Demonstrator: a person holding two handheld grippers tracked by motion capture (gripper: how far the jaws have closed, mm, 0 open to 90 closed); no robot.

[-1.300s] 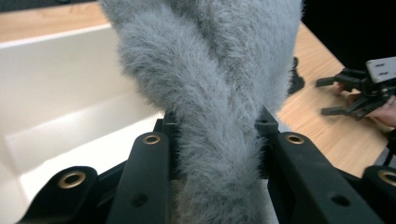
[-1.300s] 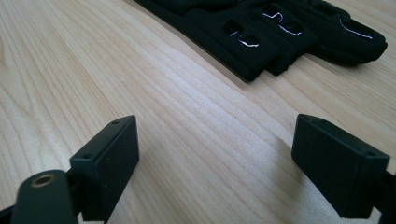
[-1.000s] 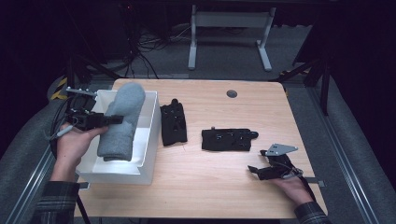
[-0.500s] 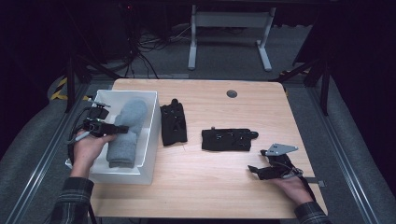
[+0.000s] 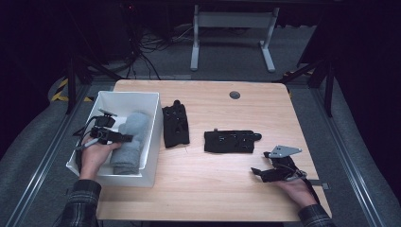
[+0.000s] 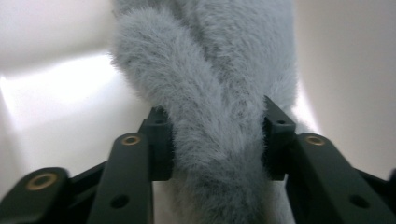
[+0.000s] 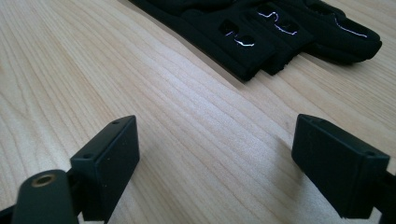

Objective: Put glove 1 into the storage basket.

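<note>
High view: left gripper point(image 5: 124, 138) is down inside the white rectangular plastic bin point(image 5: 153, 125), fingers point(image 6: 157, 140) clamped on the fluffy grey rolled cloth point(image 5: 131, 142), which lies in the bin. Prob. the placing step; next calls for letting go & lifting clear. Right gripper point(image 5: 257, 171) rests on the wooden counter point(image 5: 213, 189), fingers apart, near a black flat foam piece point(image 5: 231, 141). Bin floor under cloth hidden; cloth's far end cut off in left gripper view.

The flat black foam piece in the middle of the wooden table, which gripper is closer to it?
Right. The right gripper rests on the table just in front of the flat black foam piece, jaws open; the left gripper is inside the white box, clamping the grey fuzzy roll.
</note>
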